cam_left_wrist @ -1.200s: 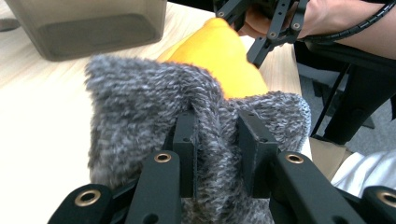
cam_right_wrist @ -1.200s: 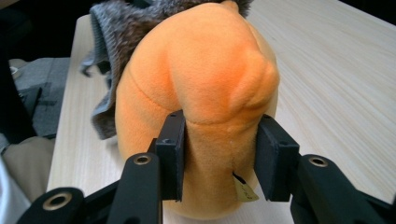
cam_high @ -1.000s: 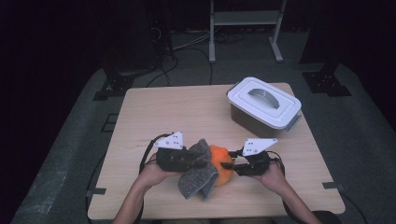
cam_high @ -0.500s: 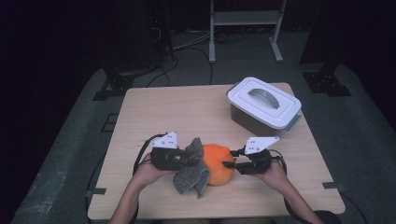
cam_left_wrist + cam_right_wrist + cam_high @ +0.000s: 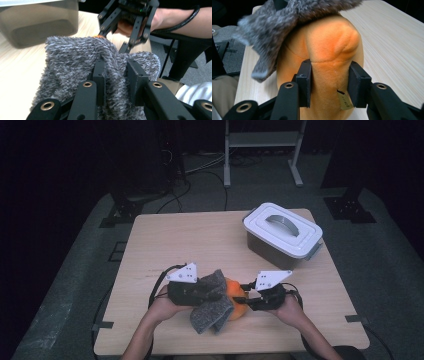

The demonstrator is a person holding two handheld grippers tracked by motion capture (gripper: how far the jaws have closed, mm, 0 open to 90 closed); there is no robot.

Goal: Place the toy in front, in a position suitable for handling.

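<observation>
Nearby, lidded bin (image 5: 283, 234), cloth (image 5: 212, 302) draping toy (image 5: 237, 299)

Light wooden table (image 5: 200, 240) sitting lit on grey carpeted floor (image 5: 75, 285), darkness swallowing the room behind, white metal rack legs (image 5: 260, 150) standing at the back, black cables (image 5: 200, 175) trailing across the floor, black stand bases (image 5: 350, 205) flanking the table.

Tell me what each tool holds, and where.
Left tool pinches a fold of the grey cloth; right tool grips the orange plush toy by its side.
</observation>
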